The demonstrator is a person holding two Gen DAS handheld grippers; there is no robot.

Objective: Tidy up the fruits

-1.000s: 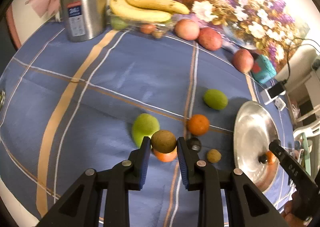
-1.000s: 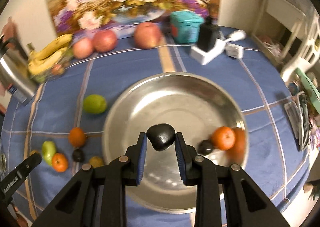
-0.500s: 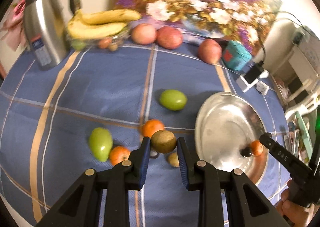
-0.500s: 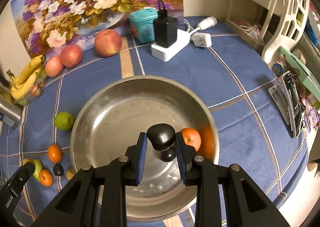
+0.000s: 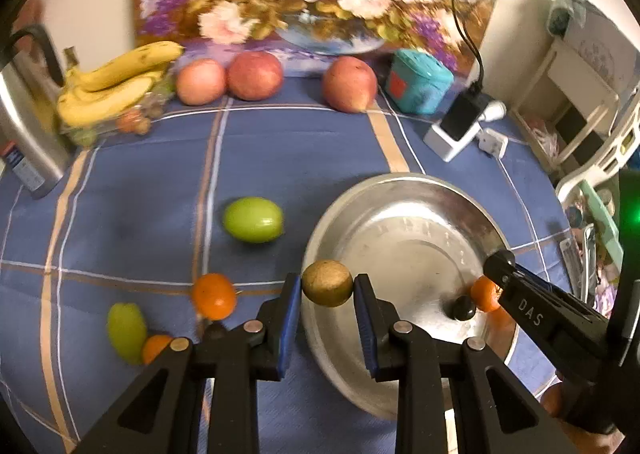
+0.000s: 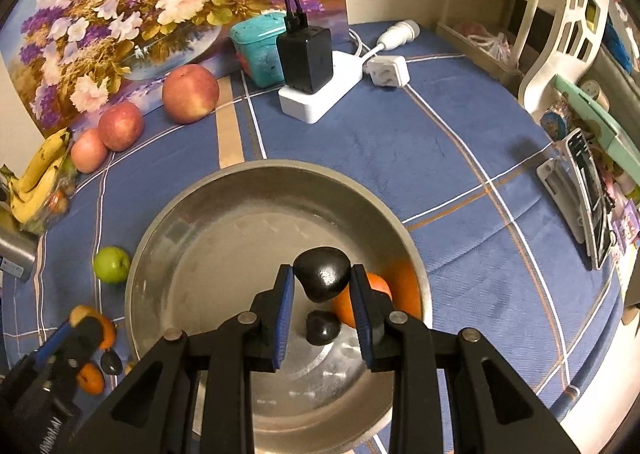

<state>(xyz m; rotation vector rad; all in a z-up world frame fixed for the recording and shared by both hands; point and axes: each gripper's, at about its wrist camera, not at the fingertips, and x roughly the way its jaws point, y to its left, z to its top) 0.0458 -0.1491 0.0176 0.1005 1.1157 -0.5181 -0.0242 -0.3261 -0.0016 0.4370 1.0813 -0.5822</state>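
Steel bowl [image 6: 168, 238] lies directly under your right claw [image 6: 322, 286], which grips a black fruit [image 6: 322, 274]. Your left claw [image 5: 327, 296], clamped on a brown fruit [image 5: 327, 283], sits at the bowl's nine o'clock rim, so the right is nearer to dropping.

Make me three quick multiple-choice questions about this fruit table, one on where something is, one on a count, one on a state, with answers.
1. Where does the orange fruit beside the small dark fruit lie?
A in the metal bowl
B on the bananas
C on the charger

2. How many red apples stand before the flower painting?
A one
B three
C five

3. What does the right claw hold?
A nothing
B a green fruit
C a dark fruit

Answers: A, both rest on the bowl's floor; B, three stand in a row; C, its pads press a black fruit over the bowl.
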